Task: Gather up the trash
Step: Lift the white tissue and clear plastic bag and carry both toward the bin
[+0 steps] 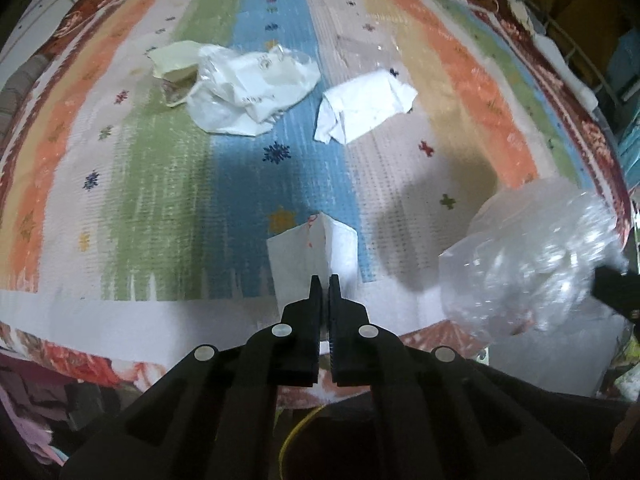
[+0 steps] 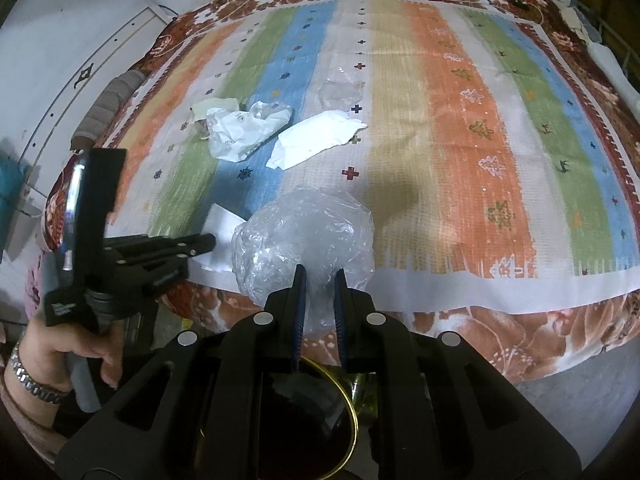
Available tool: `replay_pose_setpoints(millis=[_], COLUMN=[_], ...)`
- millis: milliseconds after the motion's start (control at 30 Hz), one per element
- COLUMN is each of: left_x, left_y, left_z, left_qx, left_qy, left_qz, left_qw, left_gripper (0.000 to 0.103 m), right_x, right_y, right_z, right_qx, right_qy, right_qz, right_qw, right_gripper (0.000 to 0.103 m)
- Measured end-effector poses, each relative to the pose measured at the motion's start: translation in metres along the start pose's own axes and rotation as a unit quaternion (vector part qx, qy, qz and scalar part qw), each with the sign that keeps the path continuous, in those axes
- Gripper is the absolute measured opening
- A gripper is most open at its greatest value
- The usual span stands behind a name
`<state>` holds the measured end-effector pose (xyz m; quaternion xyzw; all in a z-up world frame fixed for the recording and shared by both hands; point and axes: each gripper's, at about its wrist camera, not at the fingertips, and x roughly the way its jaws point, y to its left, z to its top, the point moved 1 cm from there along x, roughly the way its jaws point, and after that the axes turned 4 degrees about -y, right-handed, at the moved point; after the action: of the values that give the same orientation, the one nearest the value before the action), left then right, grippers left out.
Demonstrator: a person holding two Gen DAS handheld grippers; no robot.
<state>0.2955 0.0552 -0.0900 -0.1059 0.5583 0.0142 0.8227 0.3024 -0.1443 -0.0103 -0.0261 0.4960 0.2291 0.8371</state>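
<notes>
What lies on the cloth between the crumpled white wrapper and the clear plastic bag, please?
A crumpled white paper lies between the wrapper and the clear plastic bag, clearest in the right wrist view.

Home, likely bedroom: bed [image 2: 500, 292] spread with striped, patterned cover [image 2: 460, 128] over floral blanket [image 2: 532, 332]; white wall [image 2: 60, 40] behind; cluttered shelving [image 1: 624, 80] at side; scrap paper [image 1: 360, 108] lying on cover.

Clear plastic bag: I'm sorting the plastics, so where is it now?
The clear plastic bag is held in the right tongs at the striped cloth's near edge, just right of the white paper.
</notes>
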Motion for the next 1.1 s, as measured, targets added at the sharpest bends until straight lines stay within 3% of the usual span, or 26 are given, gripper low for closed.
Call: replay_pose_setpoints(millis=[333, 533, 733, 1100], left_x=[-0.055, -0.069, -0.099, -0.119], left_y=[-0.009, -0.004, -0.003, -0.023], left_z=[-0.007, -0.010, -0.015, -0.051], left_qx=[-0.011, -0.036, -0.036, -0.026], left_qy=[-0.050, -0.050, -0.086, -0.093], left_qz=[-0.030, -0.057, -0.073, -0.089], left_qw=[0.9982, 0.9964, 0.9930, 0.9913], left_gripper=[0.003, 0.003, 0.003, 0.003], right_x=[-0.012, -0.021, -0.031, -0.044], right_y=[0.005, 0.014, 0.026, 0.038], right_z=[-0.009, -0.022, -0.035, -0.060], right_qx=[-0.016, -0.030, -0.042, -0.060], right_qy=[-0.016, -0.024, -0.033, -0.044], right_qz=[-0.004, -0.007, 0.005, 0.013], right_qw=[1.000, 0.999, 0.999, 0.997], right_gripper=[0.012, 0.012, 0.012, 0.012])
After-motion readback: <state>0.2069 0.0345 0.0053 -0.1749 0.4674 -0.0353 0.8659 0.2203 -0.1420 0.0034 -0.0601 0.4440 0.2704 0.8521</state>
